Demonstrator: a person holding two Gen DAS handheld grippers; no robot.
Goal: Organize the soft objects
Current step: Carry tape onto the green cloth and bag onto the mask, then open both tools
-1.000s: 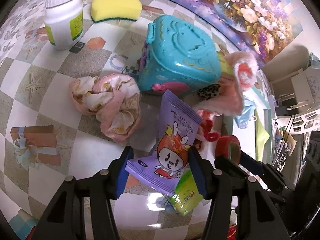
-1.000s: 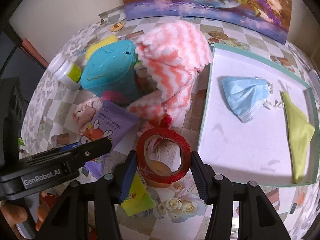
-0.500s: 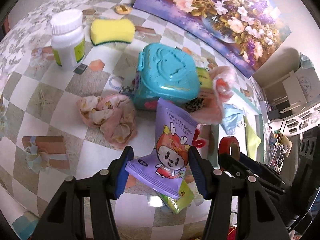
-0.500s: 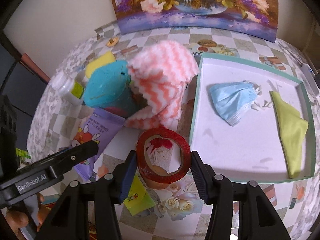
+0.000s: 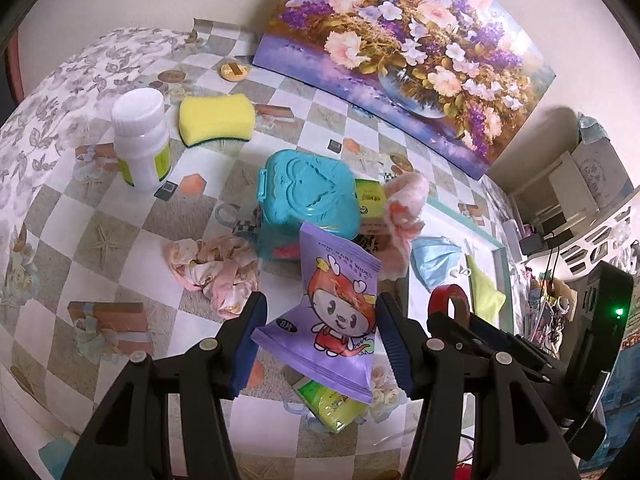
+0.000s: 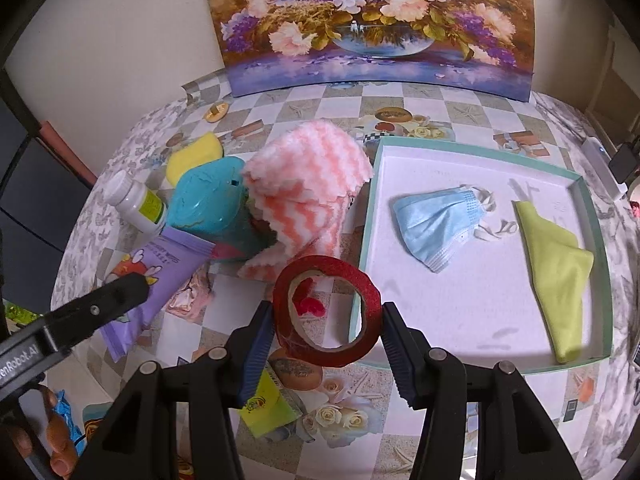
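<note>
My left gripper point(image 5: 320, 320) is shut on a purple baby-wipes pack point(image 5: 336, 312), held up off the table. My right gripper point(image 6: 326, 320) is shut on a red tape roll point(image 6: 320, 270), also in the air, beside the tray's near left corner. The white tray with a teal rim point(image 6: 472, 146) holds a blue face mask point(image 6: 436, 220) and a yellow-green cloth point(image 6: 560, 264). A pink-and-white striped cloth point(image 6: 308, 184) is draped by a teal plastic box point(image 6: 208, 204). A floral fabric bundle point(image 5: 212, 268) lies on the table left of the box.
A yellow sponge point(image 5: 216, 118) and a white bottle point(image 5: 140, 140) stand at the far left. A green packet point(image 5: 332, 404) lies on the table under the wipes pack. A flower painting point(image 6: 376, 20) leans on the back wall. Shelves and clutter sit past the table's right edge.
Both grippers have risen with the wipes pack and the tape roll still in them, so the table looks farther away. Nothing on the table has shifted.
</note>
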